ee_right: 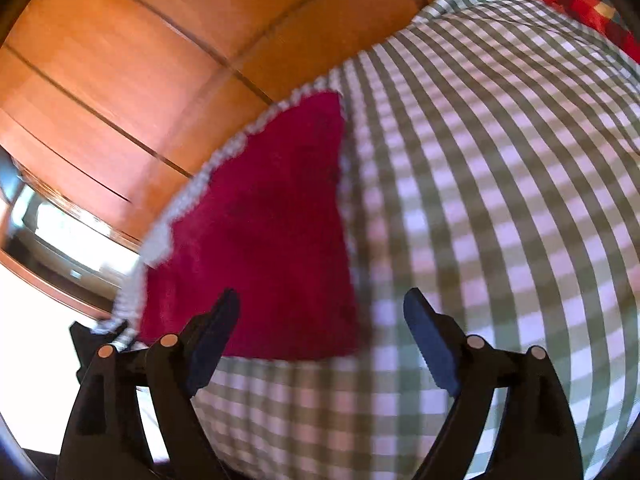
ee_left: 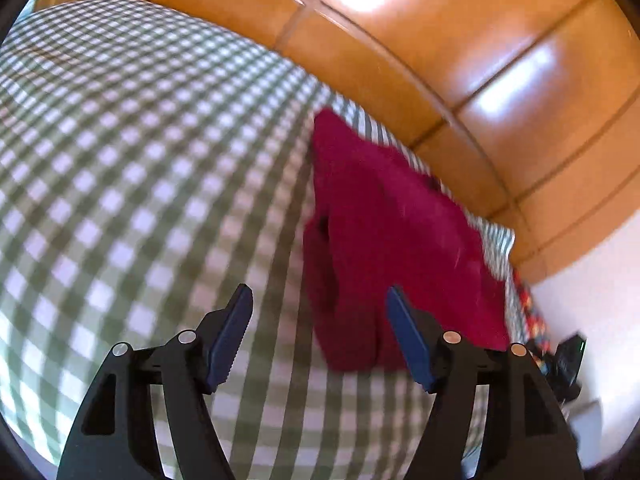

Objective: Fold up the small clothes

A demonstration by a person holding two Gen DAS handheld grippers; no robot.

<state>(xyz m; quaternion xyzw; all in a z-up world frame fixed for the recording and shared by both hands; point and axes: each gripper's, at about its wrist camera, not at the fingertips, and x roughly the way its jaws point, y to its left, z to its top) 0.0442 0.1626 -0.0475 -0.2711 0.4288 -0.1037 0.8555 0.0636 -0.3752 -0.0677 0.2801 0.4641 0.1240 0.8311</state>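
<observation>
A dark red folded garment (ee_left: pixel 392 240) lies on the green-and-white checked cloth (ee_left: pixel 140 160), near the cloth's edge. In the left wrist view it is right of centre, and my left gripper (ee_left: pixel 320 312) hovers above its near left edge, open and empty. In the right wrist view the same garment (ee_right: pixel 268 232) lies left of centre on the checked cloth (ee_right: pixel 500 200). My right gripper (ee_right: pixel 320 316) is open and empty above the garment's near right corner. Both views are motion-blurred.
Orange-brown tiled floor (ee_left: pixel 440 60) lies beyond the cloth's edge and also shows in the right wrist view (ee_right: pixel 140 60). A multicoloured patterned fabric (ee_right: pixel 592 12) lies at the far right. A dark object (ee_left: pixel 568 360) sits off the cloth edge at right.
</observation>
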